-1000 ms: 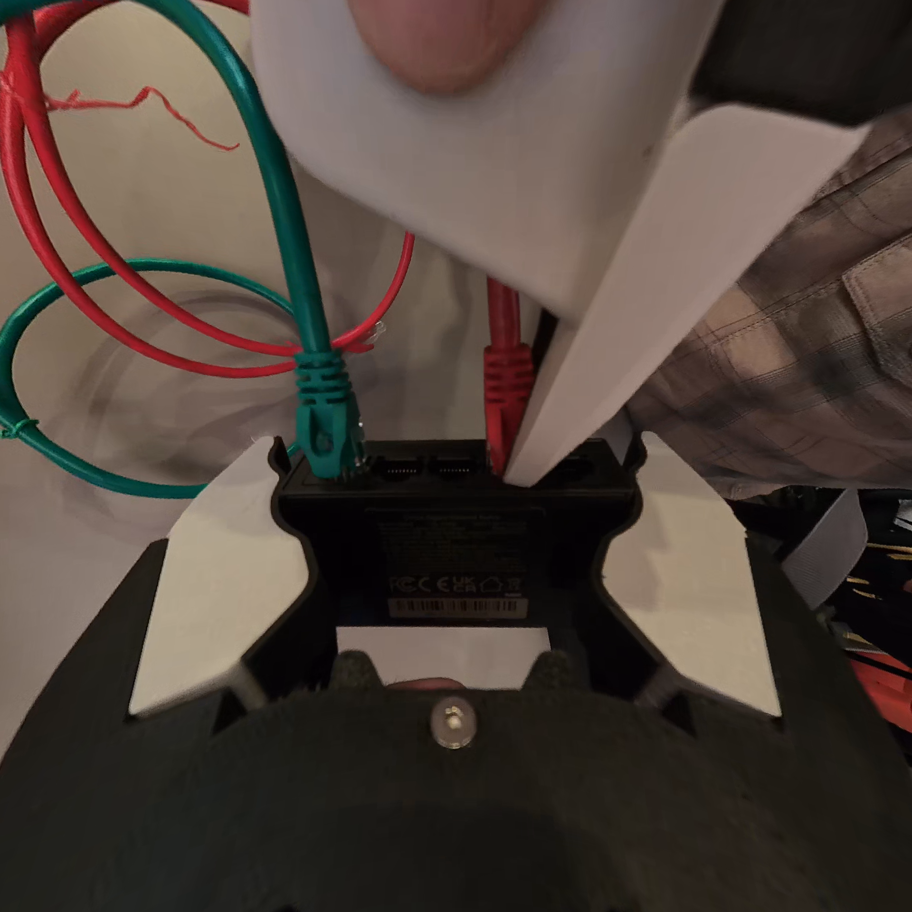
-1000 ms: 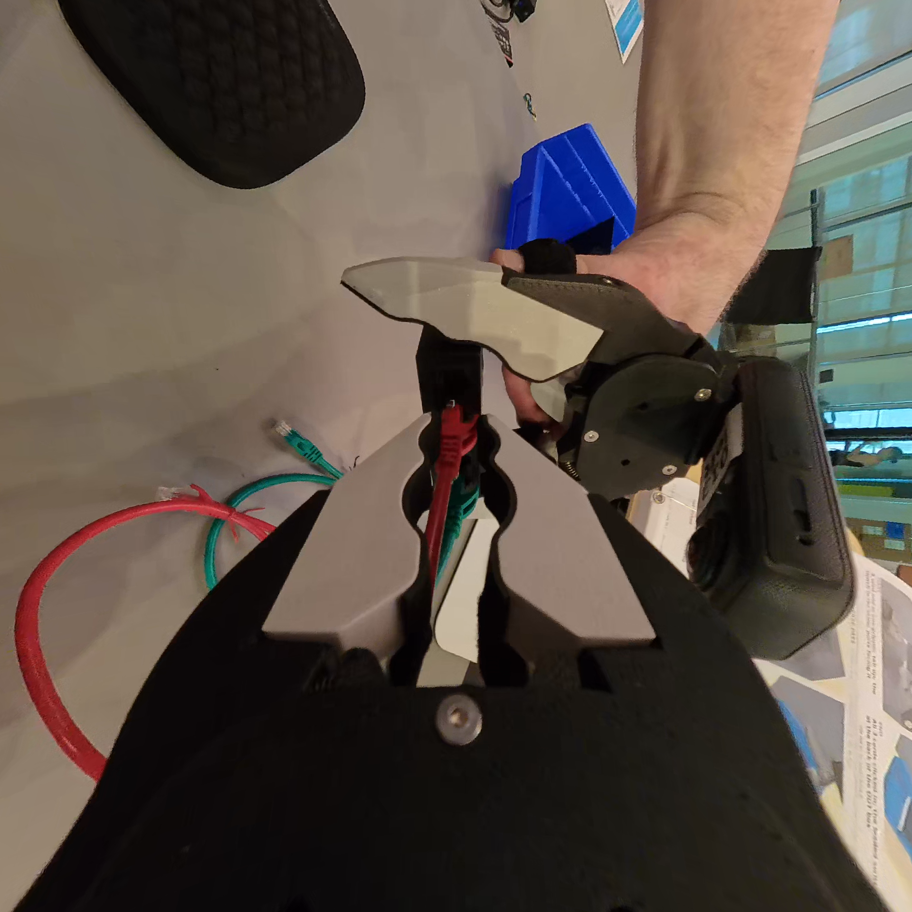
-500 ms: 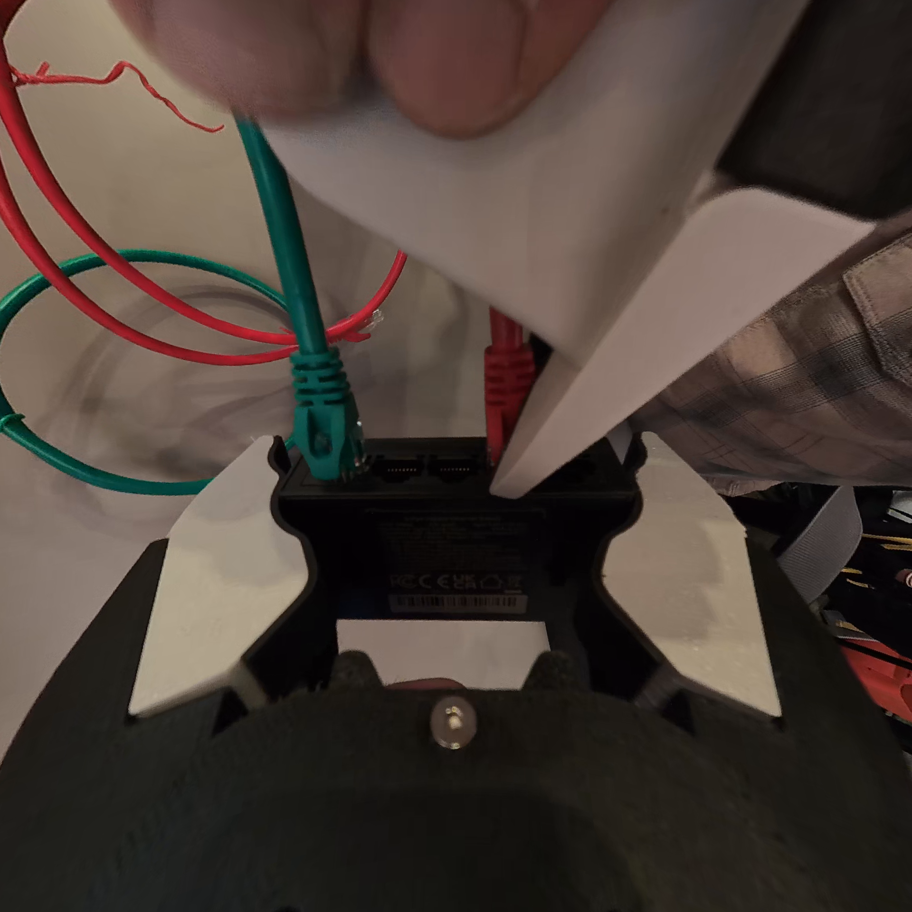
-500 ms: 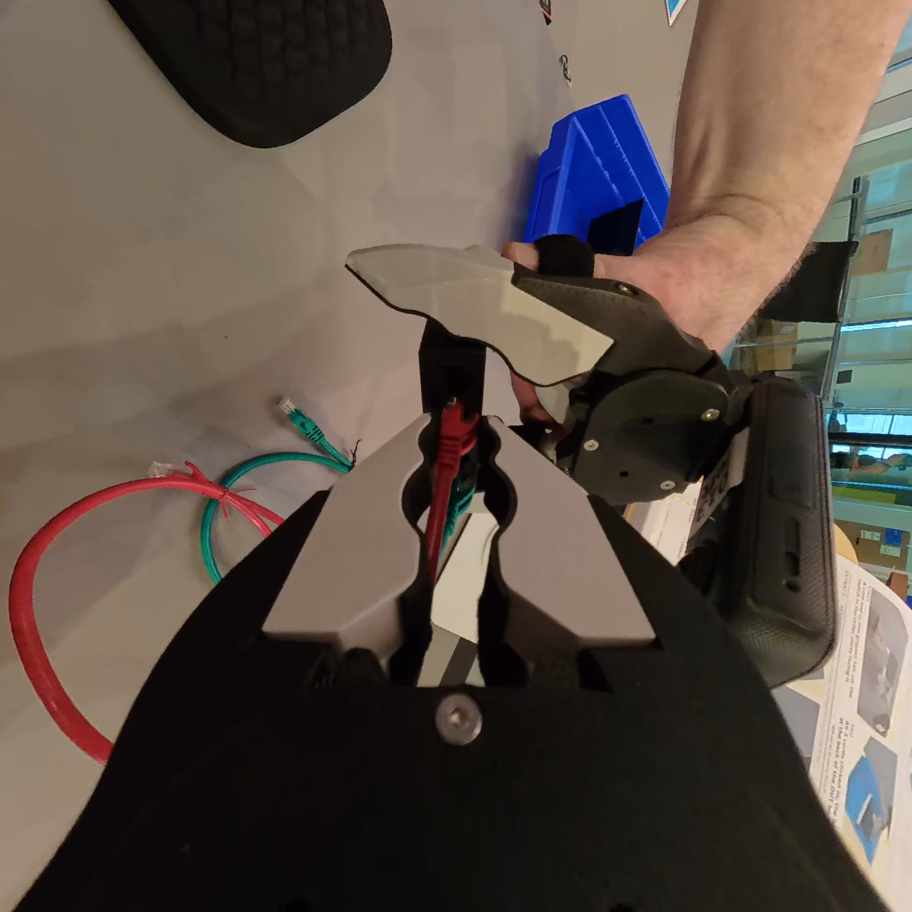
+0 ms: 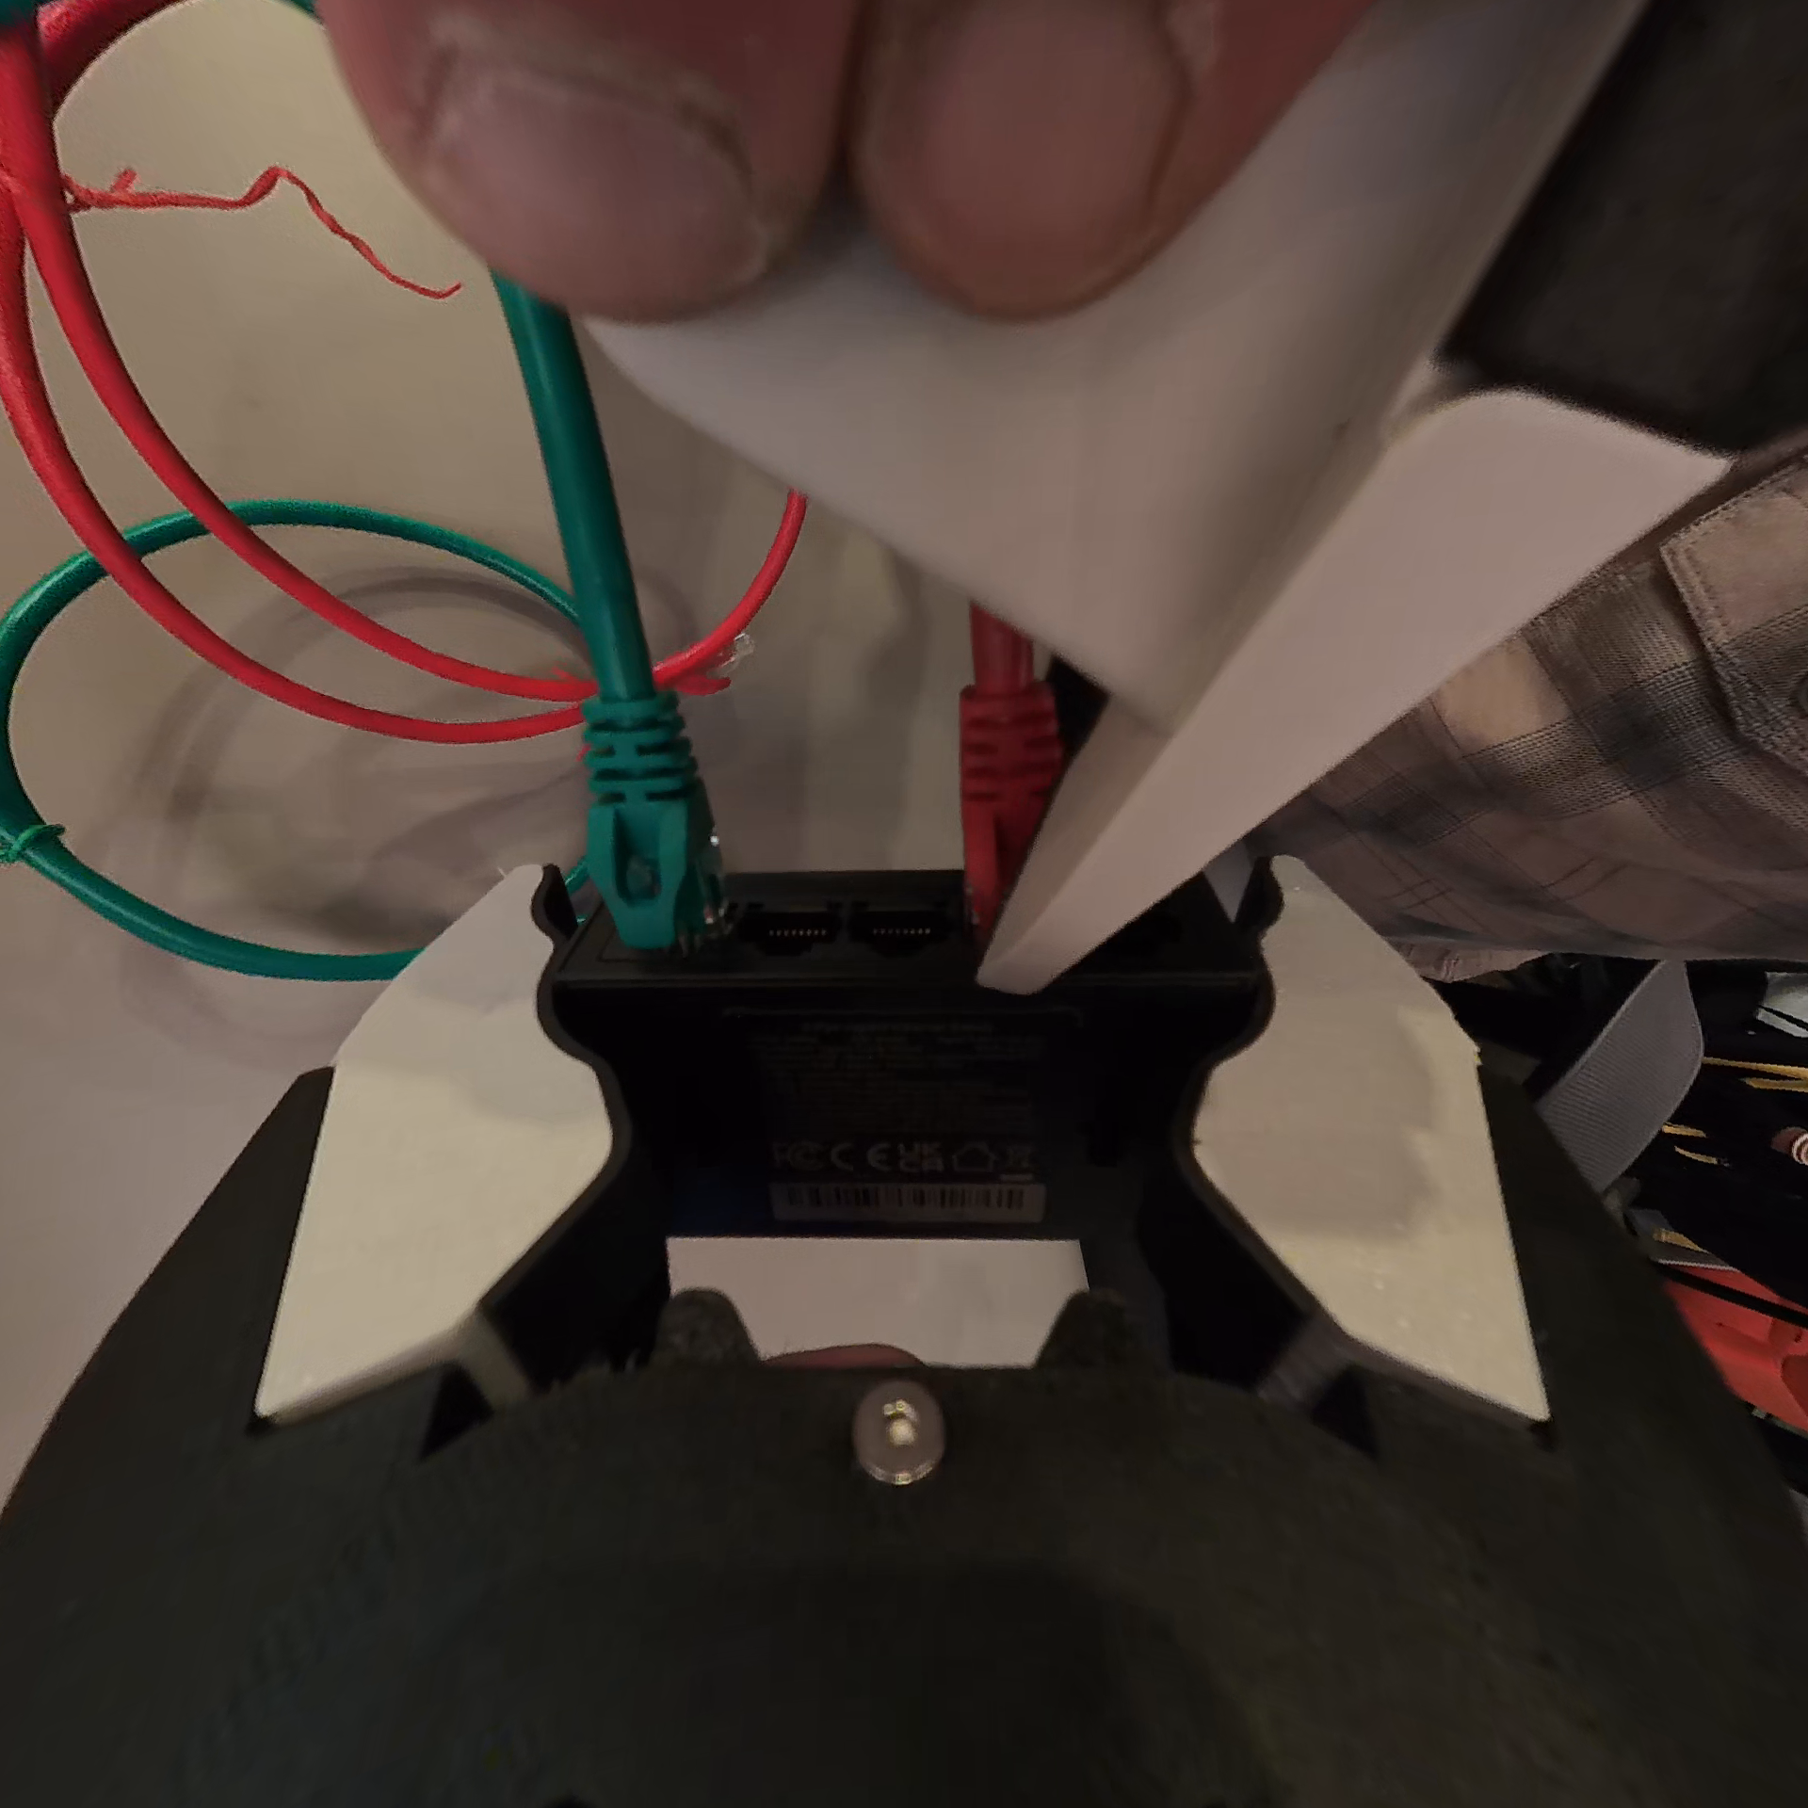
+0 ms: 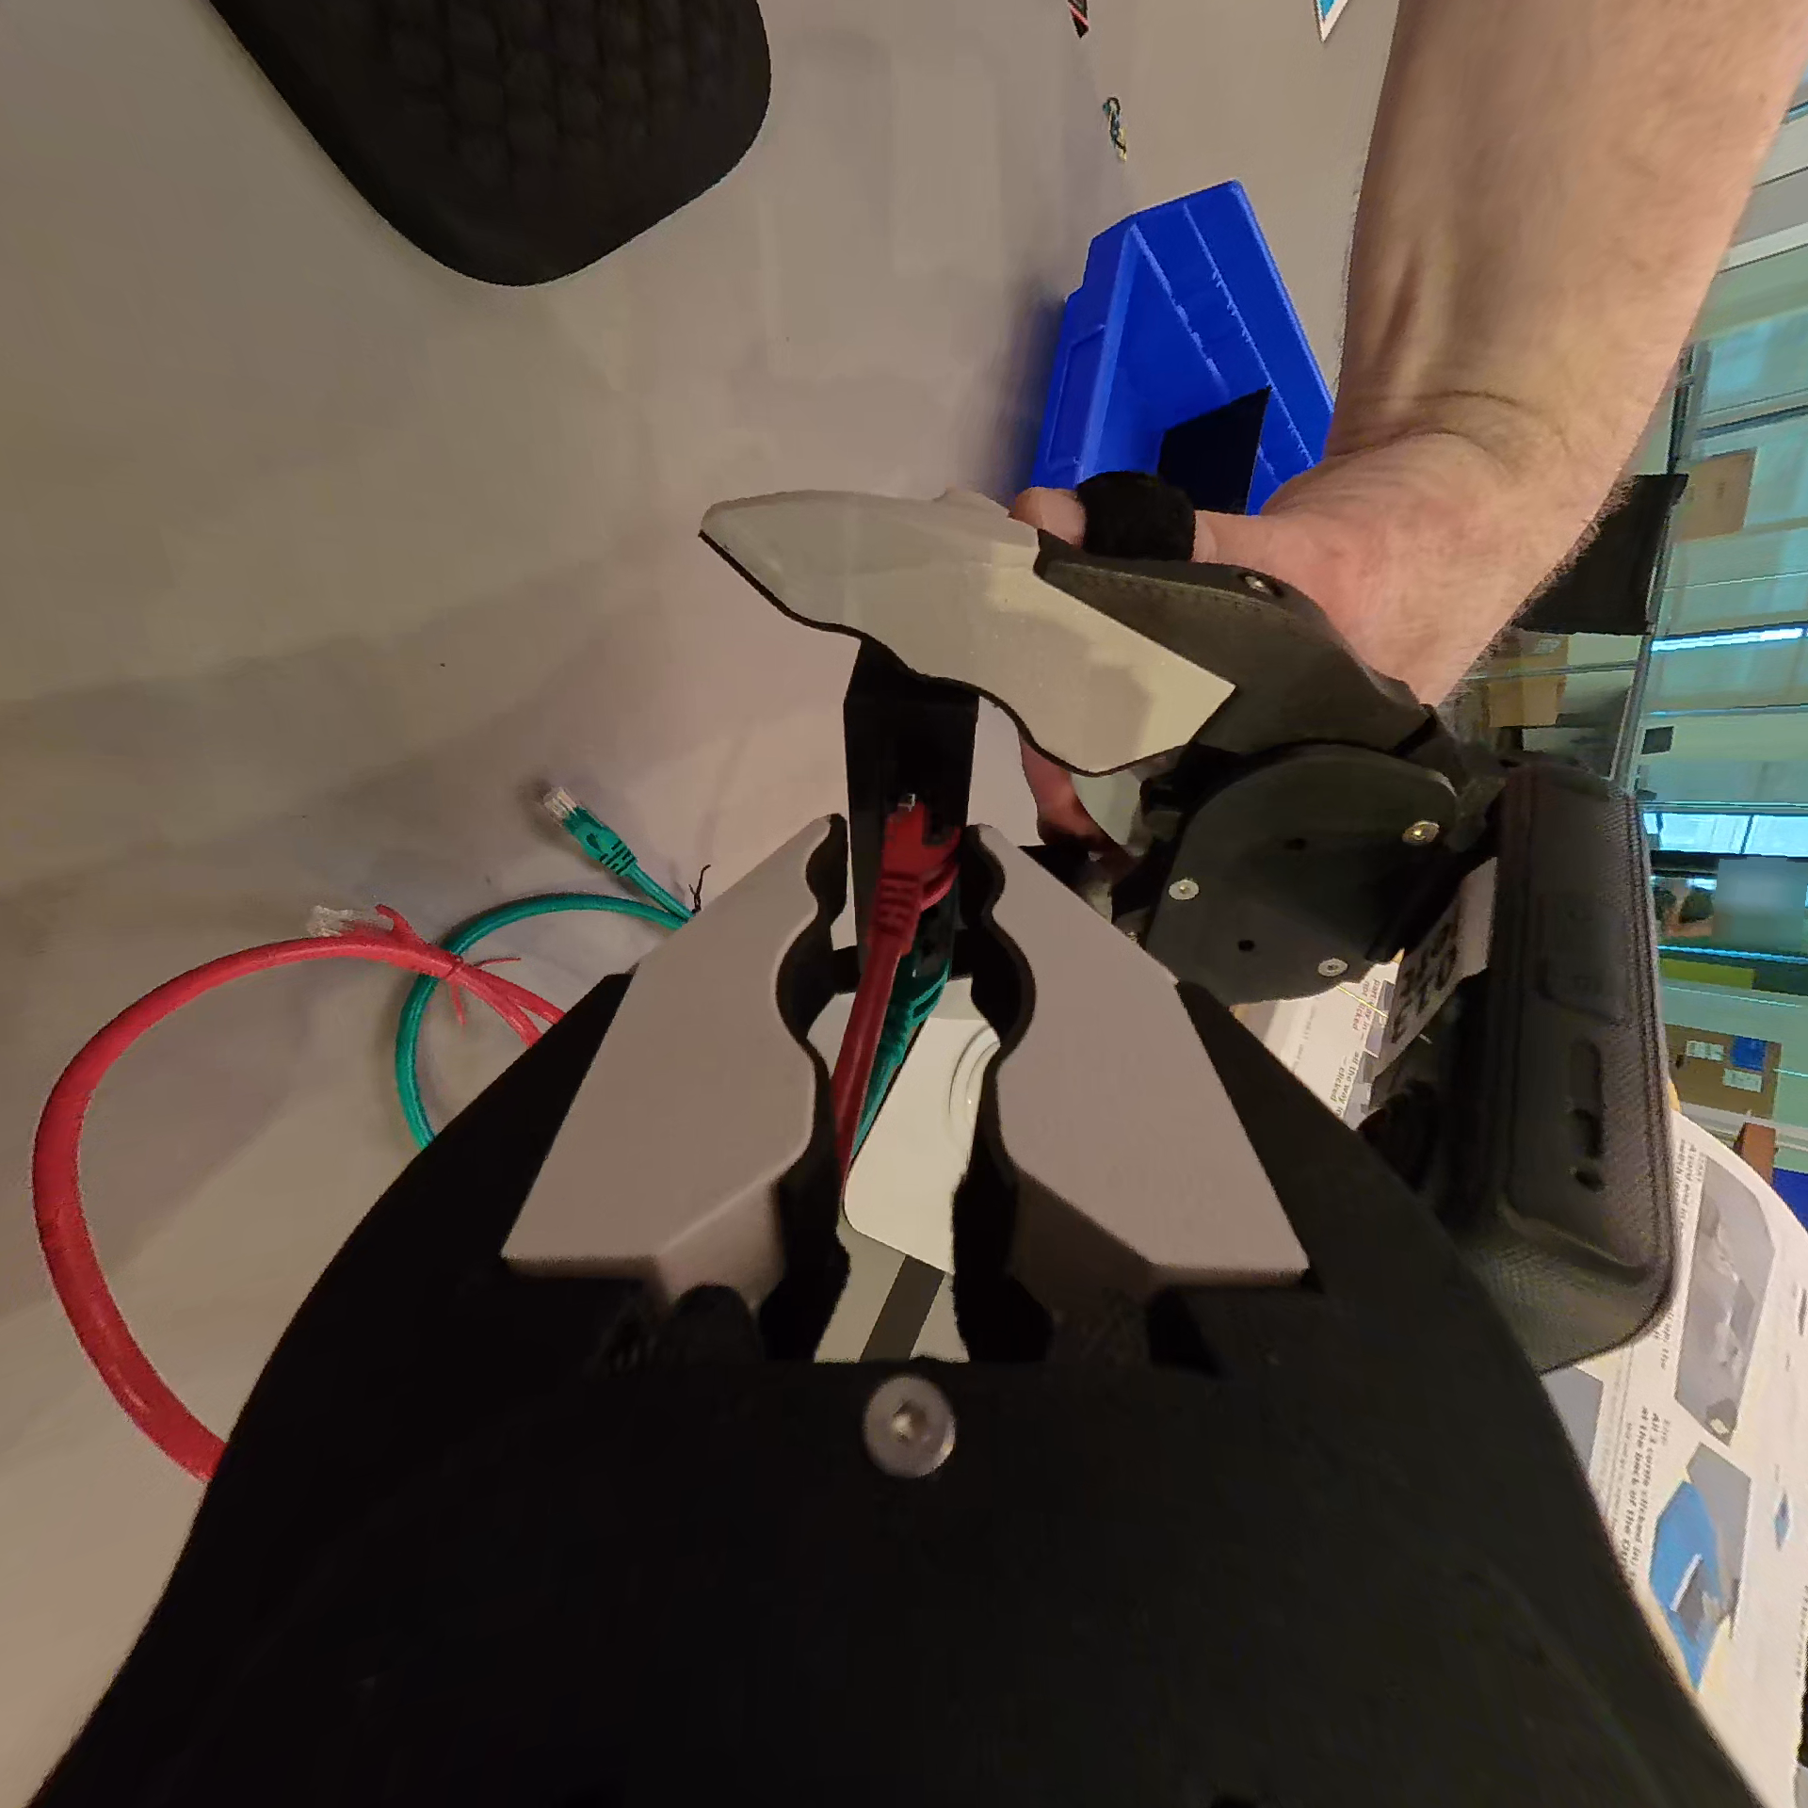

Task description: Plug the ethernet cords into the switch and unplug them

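My left gripper (image 5: 905, 881) is shut on the black switch (image 5: 900, 1066) and holds it by its sides with the ports facing away. A green ethernet plug (image 5: 651, 841) sits in the leftmost port. A red ethernet plug (image 5: 1003, 763) sits in a port further right, with two empty ports between them. My right gripper (image 6: 905, 841) is shut on the red plug (image 6: 905, 871) right at the switch (image 6: 910, 724). Its white fingers (image 5: 1125, 832) cover that end of the switch in the left wrist view. The left gripper (image 6: 959, 626) also shows in the right wrist view.
The cords' free ends, green (image 6: 587, 832) and red (image 6: 338, 920), lie on the grey table (image 6: 293, 489) with their loops. A blue bin (image 6: 1174, 333) and a black pad (image 6: 509, 108) sit further off. Printed papers (image 6: 1702, 1370) lie at the right. A person's fingertips (image 5: 636, 147) fill the top. One gripper's finger ends stand about 4 cm off the other's.
The right gripper and the hand on it have come nearer to the left camera. The red plug stays at its port and the switch stays gripped.
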`<state>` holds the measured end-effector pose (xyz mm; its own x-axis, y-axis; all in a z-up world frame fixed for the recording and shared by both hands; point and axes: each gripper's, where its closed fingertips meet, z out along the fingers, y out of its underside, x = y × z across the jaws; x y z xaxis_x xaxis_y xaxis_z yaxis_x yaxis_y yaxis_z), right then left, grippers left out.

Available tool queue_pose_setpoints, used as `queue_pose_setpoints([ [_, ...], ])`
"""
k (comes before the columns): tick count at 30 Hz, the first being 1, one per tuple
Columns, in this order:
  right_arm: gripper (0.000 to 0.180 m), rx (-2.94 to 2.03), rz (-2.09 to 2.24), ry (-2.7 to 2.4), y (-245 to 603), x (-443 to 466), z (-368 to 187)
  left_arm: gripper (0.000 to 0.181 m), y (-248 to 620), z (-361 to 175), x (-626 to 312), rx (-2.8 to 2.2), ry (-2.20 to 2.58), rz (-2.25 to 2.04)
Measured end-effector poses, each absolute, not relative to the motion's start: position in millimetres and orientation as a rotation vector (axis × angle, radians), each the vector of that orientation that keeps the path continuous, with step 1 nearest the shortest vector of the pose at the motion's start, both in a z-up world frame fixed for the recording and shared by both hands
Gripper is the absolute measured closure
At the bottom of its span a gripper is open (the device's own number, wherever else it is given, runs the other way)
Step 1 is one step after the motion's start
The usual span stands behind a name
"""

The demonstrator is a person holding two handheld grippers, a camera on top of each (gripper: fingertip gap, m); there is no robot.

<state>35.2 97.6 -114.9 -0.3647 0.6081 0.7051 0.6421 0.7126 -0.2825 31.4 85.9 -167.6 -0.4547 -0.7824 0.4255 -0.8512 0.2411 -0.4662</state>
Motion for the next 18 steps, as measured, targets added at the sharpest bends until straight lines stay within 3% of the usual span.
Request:
queue_pose_setpoints([
  [10,0.167,-0.926,-0.079,-2.062,97.6,35.9,-112.8,0.056,83.8,-167.1,34.2,1.571,-2.386,1.019],
  [18,0.161,-0.947,-0.055,-2.066,97.8,38.4,-113.2,0.057,85.4,-166.0,36.2,1.578,-2.381,1.023],
])
